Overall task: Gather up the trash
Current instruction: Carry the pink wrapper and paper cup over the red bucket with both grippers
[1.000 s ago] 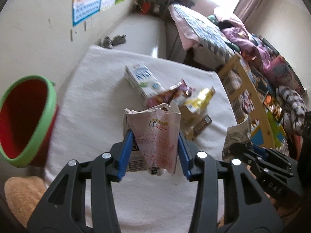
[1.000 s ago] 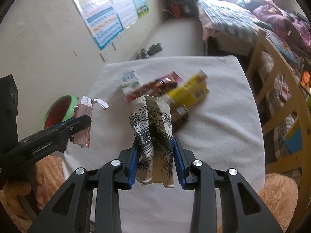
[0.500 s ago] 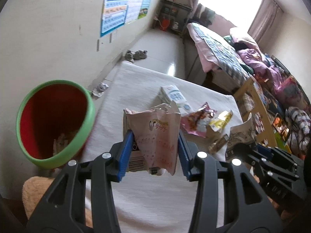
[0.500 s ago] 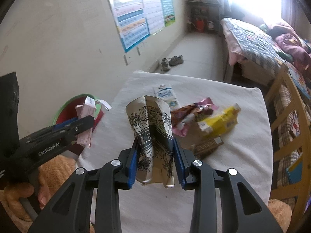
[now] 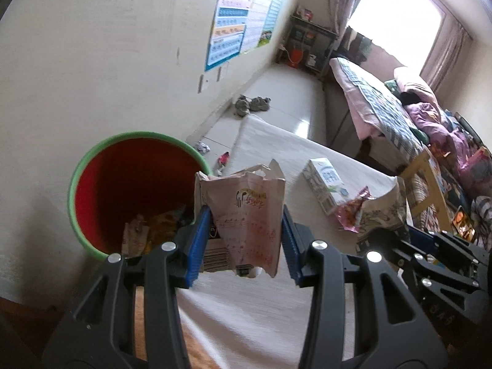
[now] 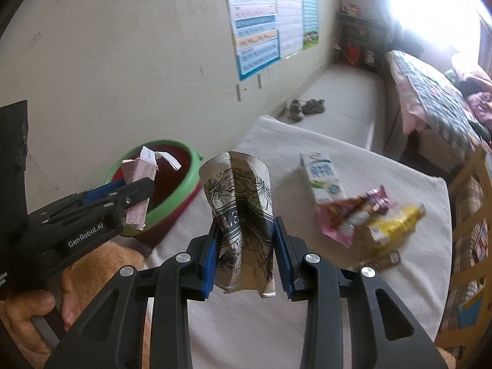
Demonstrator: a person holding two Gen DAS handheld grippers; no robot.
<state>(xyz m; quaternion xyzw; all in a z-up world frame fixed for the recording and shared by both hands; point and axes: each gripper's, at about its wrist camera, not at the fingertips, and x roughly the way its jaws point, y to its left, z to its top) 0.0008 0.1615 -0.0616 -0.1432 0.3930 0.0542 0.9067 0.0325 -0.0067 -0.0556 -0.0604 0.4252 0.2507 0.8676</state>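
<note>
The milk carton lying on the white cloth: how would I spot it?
Find the white cloth spread beside the red bin. On it, nearer the far edge than the pink wrapper and yellow packet, lies the milk carton: the only white box, printed blue and green.

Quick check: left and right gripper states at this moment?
Left gripper: closed on the pink carton, near the bin.
Right gripper: closed on the crushed paper cup.
</note>
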